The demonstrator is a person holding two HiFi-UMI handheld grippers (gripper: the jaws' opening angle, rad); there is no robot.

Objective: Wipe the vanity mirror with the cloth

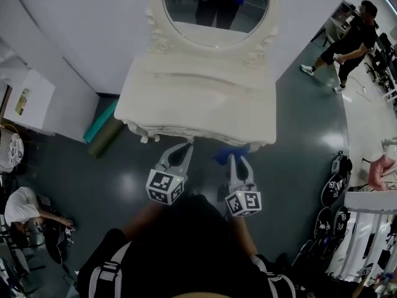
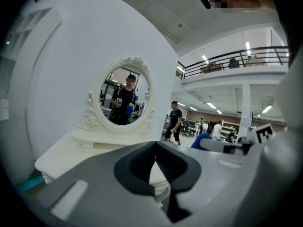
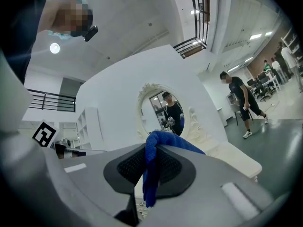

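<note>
A white vanity table [image 1: 198, 107] stands in front of me, its oval mirror [image 1: 216, 8] framed in carved white. The mirror [image 2: 125, 96] reflects a person in black. In the head view both grippers hover just short of the table's front edge. My left gripper [image 1: 182, 151] is shut with nothing between its dark pads [image 2: 137, 167]. To its right, my right gripper [image 1: 238, 161] is shut on a blue cloth [image 1: 228, 154]. The cloth [image 3: 152, 169] hangs pinched between the pads, and the mirror [image 3: 165, 112] lies beyond it.
A teal roll [image 1: 100, 120] and a darker roll [image 1: 105, 138] lie on the floor left of the vanity. A white cabinet [image 1: 31, 101] stands further left. One person [image 1: 347, 42] walks at the far right; another [image 1: 25, 207] crouches at the left. Black bags [image 1: 335, 185] sit right.
</note>
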